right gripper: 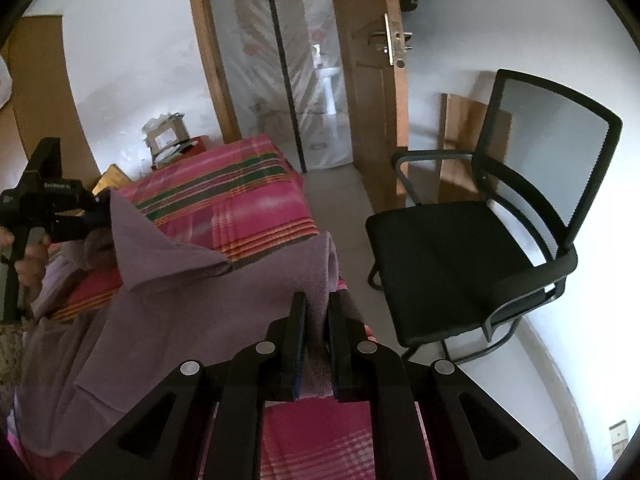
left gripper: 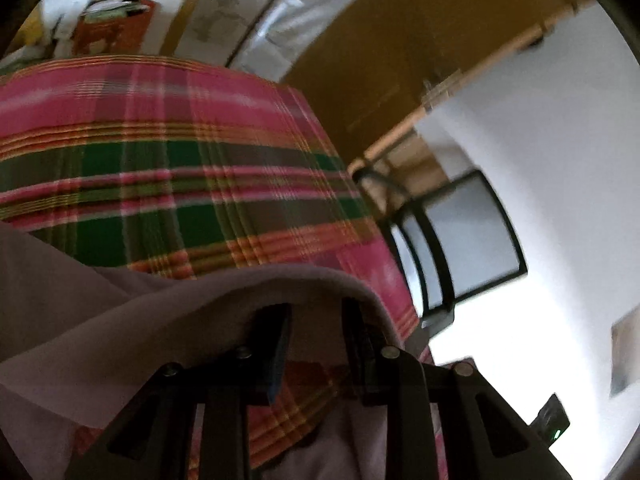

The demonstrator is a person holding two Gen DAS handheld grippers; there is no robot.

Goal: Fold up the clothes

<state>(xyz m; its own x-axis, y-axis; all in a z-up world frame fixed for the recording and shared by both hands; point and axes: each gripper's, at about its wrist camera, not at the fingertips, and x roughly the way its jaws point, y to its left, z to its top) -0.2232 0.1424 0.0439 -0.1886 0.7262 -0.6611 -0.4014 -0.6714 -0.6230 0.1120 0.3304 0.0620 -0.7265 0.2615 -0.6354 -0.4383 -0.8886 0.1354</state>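
Mauve, soft-looking cloth, a garment [right gripper: 168,312], is lifted off a bed spread with a pink, green and orange plaid cover [right gripper: 240,196] and hangs stretched between the two claws. The right gripper [right gripper: 318,344] is pinched on a bunched fold of it: in the right wrist view the cloth rises straight out from between the two nearly closed fingers and slopes away to the left. There the left gripper [right gripper: 100,208], held in a person's hand [right gripper: 30,264], has a raised corner of the same garment at its tip, above the plaid cover. In the left wrist view, which is blurred, the garment's edge [left gripper: 200,312] drapes over the tips of that gripper [left gripper: 316,320]; its fingers stand partly apart with cloth across them, and whether they press on it I cannot tell. A black mesh office chair [right gripper: 500,240] stands on the floor beside the bed, near an open wooden door [right gripper: 368,80].
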